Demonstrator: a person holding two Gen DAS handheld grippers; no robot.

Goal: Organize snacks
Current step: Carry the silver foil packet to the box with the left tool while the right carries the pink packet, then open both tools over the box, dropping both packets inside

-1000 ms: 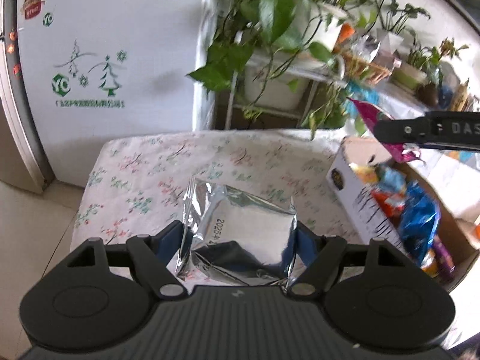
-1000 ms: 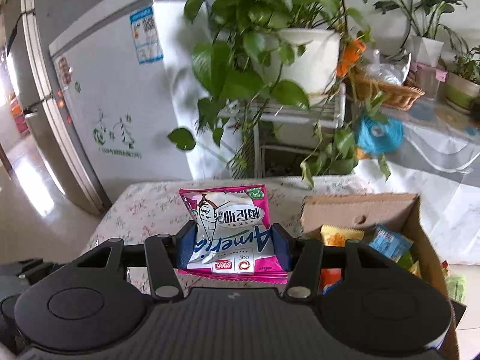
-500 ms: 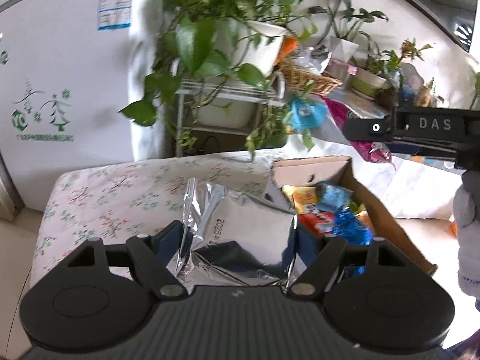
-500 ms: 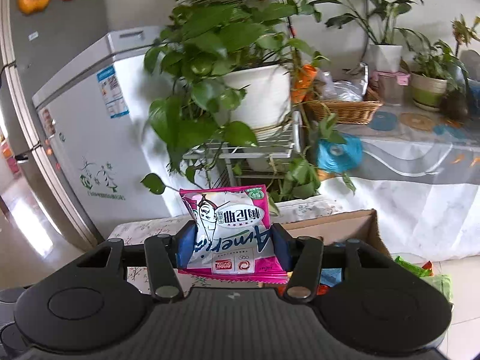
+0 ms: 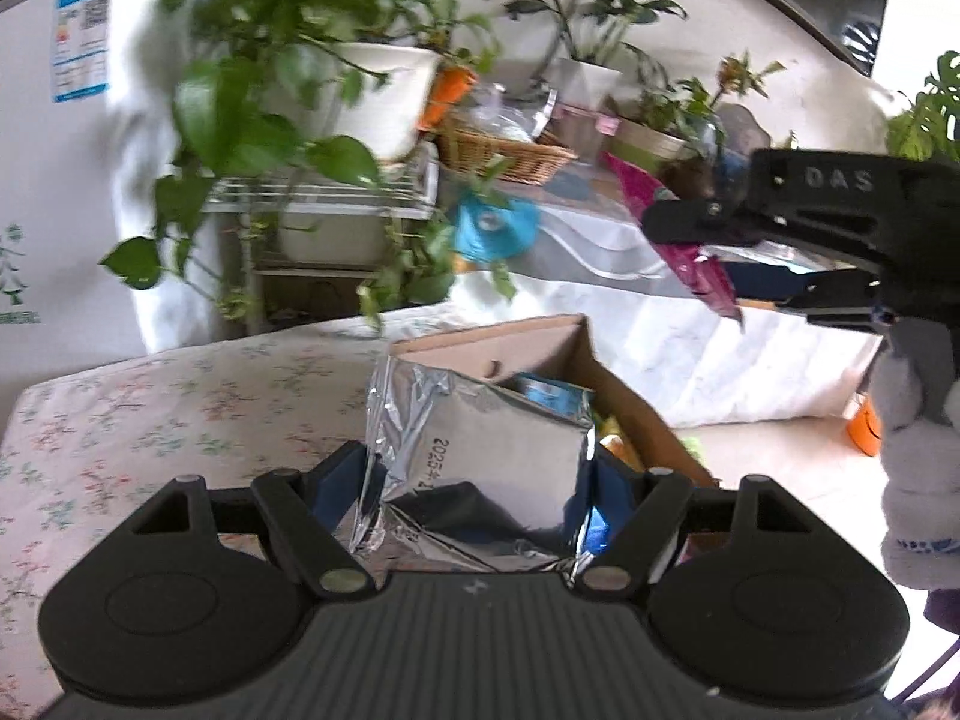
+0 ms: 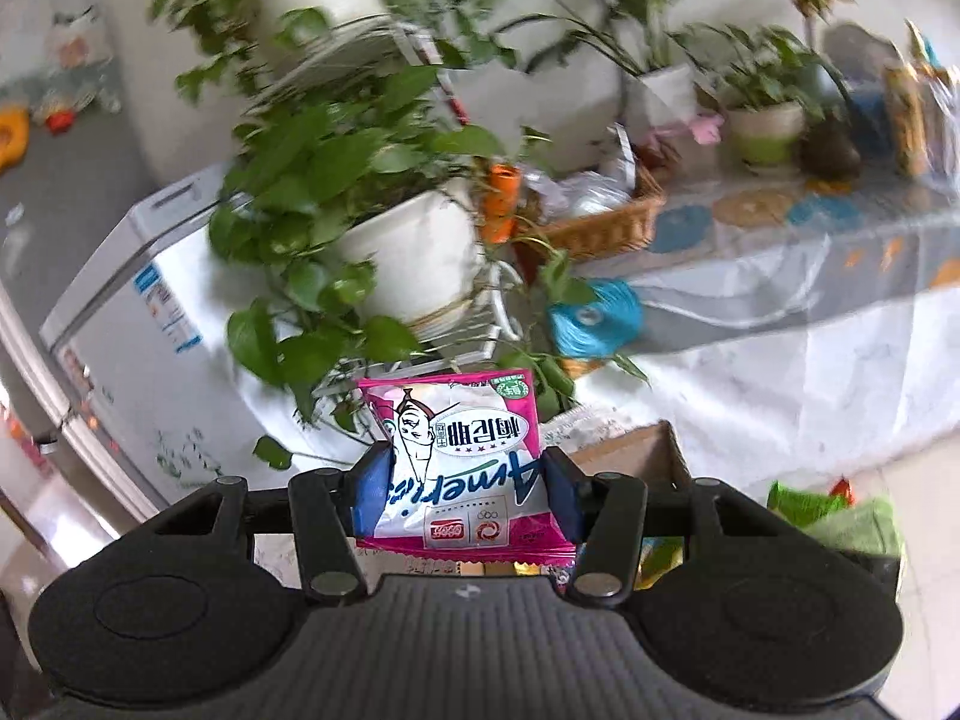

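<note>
My left gripper [image 5: 474,480] is shut on a silver foil snack bag [image 5: 480,450], held up in front of an open cardboard box [image 5: 540,342] that holds several colourful snack packets. My right gripper [image 6: 465,489] is shut on a pink and white snack packet [image 6: 462,456], upright between the blue pads. In the left wrist view the right gripper [image 5: 690,228] comes in from the right, above the box, with the pink packet [image 5: 702,258] hanging from it. A gloved hand [image 5: 918,456] holds it. A corner of the box [image 6: 636,456] shows behind the pink packet.
The box rests at the right end of a table with a flowered cloth [image 5: 150,420]. Behind stand a white freezer [image 6: 144,324], a potted plant on a wire rack [image 5: 360,90], a wicker basket [image 5: 498,144] and a long covered table [image 6: 780,300] with more pots. Green bags [image 6: 840,516] lie on the floor.
Both grippers have swung right and risen a little, each still holding its packet. The box has come to sit right behind the foil bag. The right gripper has rolled, tilting its view.
</note>
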